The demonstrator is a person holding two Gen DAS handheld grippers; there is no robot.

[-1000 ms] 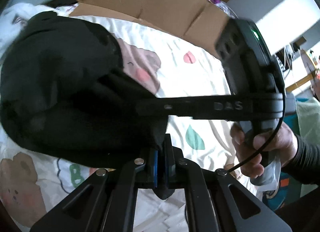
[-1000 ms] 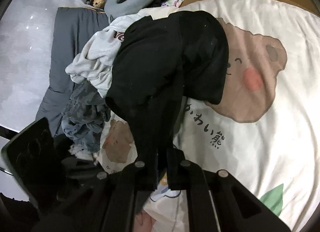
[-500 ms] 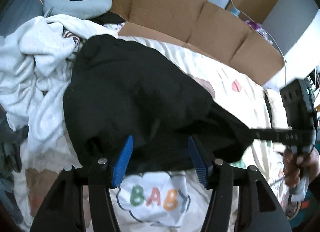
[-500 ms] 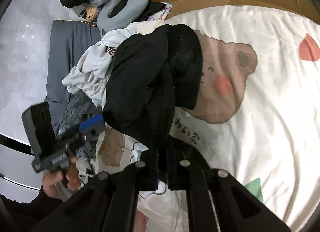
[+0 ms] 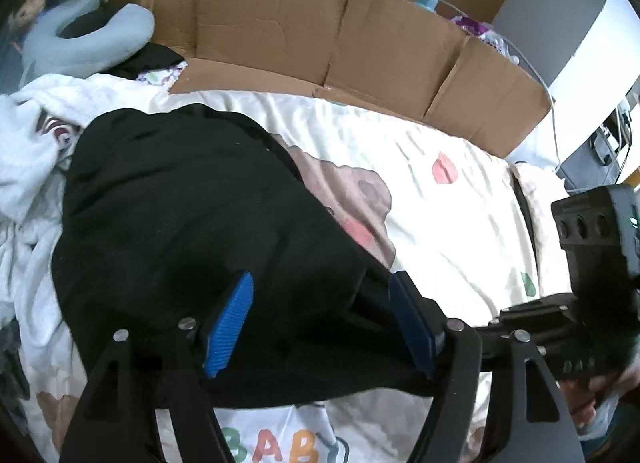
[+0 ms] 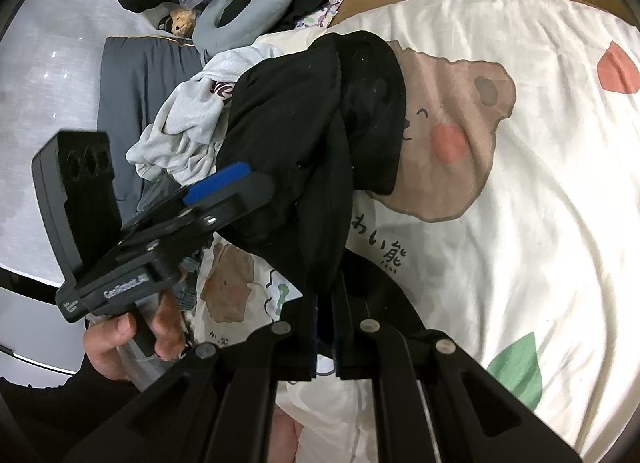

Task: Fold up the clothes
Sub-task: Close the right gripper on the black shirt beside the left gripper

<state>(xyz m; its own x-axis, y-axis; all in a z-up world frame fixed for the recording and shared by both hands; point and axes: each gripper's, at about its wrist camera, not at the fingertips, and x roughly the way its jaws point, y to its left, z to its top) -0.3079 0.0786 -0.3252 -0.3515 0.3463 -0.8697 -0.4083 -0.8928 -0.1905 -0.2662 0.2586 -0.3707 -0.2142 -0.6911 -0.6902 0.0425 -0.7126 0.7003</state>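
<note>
We see the left hand-held gripper (image 5: 320, 319) pitched steeply down over the black garment (image 5: 180, 231), which lies bunched on the cartoon-printed bed sheet (image 5: 460, 199). Its jaws have just been opening and now stand wide; the blue pads (image 5: 230, 319) sit apart with black cloth lying in the gap between them, but neither pad presses on it. In the right wrist view the left hand (image 6: 132, 339) wraps the handle from below, the thumb along the near side and the fingers curled round the grip, with a dark sleeve (image 6: 72, 387) running off toward the lower left corner.

The right hand-held gripper (image 6: 326, 327) tilts down less steeply, and its jaws are clamped tight on a hanging fold of the black garment, which stretches up and away from them toward the bear print on the sheet. In the left wrist view we make out only part of the right hand (image 5: 600, 395) at the lower right edge, blurred, so we cannot tell its finger pose for sure.

The garment's far end rests against a heap of pale clothes (image 6: 188, 119), beside a grey neck pillow (image 6: 244, 11) and cardboard panels (image 5: 320, 27) along the bed's far side.
</note>
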